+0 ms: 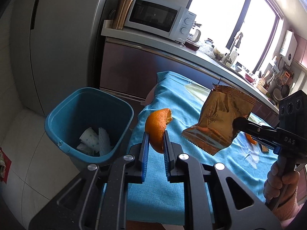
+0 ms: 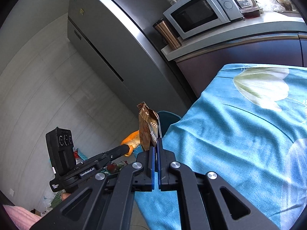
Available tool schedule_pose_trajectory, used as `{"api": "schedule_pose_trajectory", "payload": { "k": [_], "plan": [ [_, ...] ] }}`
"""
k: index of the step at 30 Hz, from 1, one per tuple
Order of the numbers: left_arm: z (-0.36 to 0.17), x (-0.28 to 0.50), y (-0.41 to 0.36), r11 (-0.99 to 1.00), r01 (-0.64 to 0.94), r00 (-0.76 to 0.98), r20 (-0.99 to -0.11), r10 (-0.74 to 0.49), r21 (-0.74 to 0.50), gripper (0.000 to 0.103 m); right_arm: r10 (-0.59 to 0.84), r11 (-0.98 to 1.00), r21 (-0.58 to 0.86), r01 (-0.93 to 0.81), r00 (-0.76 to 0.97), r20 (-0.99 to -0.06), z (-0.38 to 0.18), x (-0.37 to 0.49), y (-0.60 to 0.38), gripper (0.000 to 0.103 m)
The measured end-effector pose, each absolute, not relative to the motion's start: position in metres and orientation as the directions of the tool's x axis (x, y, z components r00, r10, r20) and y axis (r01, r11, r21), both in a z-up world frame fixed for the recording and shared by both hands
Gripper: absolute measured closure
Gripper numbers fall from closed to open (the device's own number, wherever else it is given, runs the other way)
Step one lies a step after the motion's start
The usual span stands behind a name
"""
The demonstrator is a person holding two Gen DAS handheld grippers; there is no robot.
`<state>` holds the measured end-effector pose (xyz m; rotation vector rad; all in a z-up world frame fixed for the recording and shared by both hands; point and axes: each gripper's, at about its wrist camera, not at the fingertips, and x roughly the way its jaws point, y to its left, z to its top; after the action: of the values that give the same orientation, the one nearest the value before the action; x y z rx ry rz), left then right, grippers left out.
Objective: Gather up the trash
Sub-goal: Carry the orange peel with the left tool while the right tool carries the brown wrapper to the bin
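Observation:
My left gripper (image 1: 155,134) is shut on a curled piece of orange peel (image 1: 157,122), held above the table's left edge, just right of the blue trash bin (image 1: 57,115). The bin stands on the floor with crumpled white paper (image 1: 94,140) inside. My right gripper (image 2: 157,143) is shut on a brown-gold snack wrapper (image 2: 146,126). In the left wrist view that wrapper (image 1: 220,120) hangs over the blue tablecloth (image 1: 182,172), pinched by the right gripper (image 1: 237,124). The right wrist view shows the left gripper (image 2: 126,148) with the orange peel (image 2: 132,137), and only a sliver of the bin (image 2: 168,118).
The table wears a blue cloth with white flower prints (image 2: 239,124). A tall grey fridge (image 1: 63,44) stands behind the bin. A counter holds a microwave (image 1: 159,22) and a copper tumbler (image 1: 122,12). Another bit of peel (image 1: 251,140) lies on the cloth behind the right gripper.

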<state>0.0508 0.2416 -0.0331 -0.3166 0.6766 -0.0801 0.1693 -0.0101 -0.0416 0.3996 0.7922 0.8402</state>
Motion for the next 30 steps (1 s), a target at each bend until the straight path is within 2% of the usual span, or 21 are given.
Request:
{"api": "schedule_pose_trajectory", "payload": {
  "k": [30],
  "plan": [
    [-0.044, 0.059, 0.299, 0.938, -0.181, 0.782, -0.622, -0.044, -0.294, 0.088, 0.808, 0.581, 0.590, -0.561, 0.308, -0.502, -0.041, 0.202, 0.067, 0.102]
  ]
}}
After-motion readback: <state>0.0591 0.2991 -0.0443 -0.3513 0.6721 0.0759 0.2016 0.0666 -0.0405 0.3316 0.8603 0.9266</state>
